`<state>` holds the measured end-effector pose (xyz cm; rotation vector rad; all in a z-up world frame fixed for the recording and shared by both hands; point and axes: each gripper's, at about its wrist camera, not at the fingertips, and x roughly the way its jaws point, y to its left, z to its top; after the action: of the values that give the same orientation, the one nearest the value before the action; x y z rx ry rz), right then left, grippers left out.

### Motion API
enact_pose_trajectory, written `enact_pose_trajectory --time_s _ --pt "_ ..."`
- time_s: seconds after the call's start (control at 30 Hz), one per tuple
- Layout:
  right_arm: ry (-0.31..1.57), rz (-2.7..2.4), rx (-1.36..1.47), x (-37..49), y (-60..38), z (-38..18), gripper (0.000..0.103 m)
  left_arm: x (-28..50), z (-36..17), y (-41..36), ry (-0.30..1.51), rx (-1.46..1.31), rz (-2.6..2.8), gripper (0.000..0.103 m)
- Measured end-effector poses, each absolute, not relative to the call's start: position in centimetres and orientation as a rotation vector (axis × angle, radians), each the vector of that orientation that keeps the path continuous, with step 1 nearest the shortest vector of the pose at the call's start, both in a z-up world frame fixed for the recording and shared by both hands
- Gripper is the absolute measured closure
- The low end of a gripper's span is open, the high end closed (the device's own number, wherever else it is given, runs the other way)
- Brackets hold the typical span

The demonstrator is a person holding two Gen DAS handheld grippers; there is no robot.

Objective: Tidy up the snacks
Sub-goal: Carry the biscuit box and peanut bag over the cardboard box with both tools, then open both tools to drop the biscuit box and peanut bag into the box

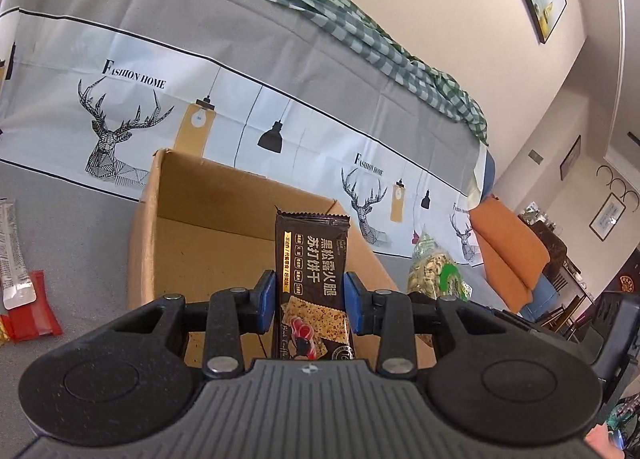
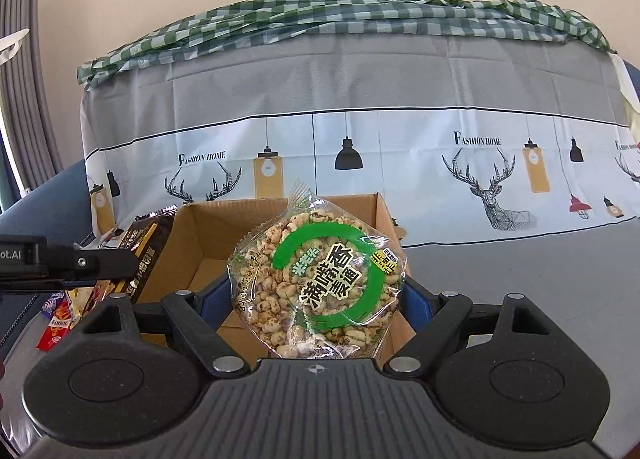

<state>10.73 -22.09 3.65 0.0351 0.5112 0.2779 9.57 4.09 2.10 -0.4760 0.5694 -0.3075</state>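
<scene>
My left gripper (image 1: 310, 301) is shut on a dark brown cracker packet (image 1: 312, 271), held upright over the near edge of an open cardboard box (image 1: 180, 235). My right gripper (image 2: 316, 295) is shut on a clear round bag of puffed snacks with a green ring label (image 2: 320, 283), held above the same box (image 2: 208, 235). In the right wrist view the left gripper's arm (image 2: 80, 263) and the cracker packet (image 2: 144, 255) show at the left. In the left wrist view the puffed snack bag (image 1: 434, 271) shows to the right of the box.
The box sits on a grey cloth with deer prints (image 1: 120, 115) that covers a sofa, with a green checked cloth (image 2: 360, 15) on top. Loose snack packets lie left of the box (image 1: 24, 299) (image 2: 60, 319). An orange cushion (image 1: 508, 251) lies at the right.
</scene>
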Motion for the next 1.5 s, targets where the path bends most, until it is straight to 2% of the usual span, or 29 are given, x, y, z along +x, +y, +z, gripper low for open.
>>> enact_pose_trajectory --time_s 1.07,1.17,1.5 --pt "0.519 0.279 0.01 10.8 -21.4 3.5 0.017 9.4 2.1 4.3 0.572 -0.504 -0.331 0.064" --pt "0.52 0.277 0.006 10.9 -21.4 3.5 0.017 9.4 1.9 4.4 0.575 -0.519 -0.34 0.061" --pt "0.506 0.266 -0.033 10.7 -20.6 3.5 0.014 9.3 2.1 4.6 0.57 -0.523 -0.333 0.06"
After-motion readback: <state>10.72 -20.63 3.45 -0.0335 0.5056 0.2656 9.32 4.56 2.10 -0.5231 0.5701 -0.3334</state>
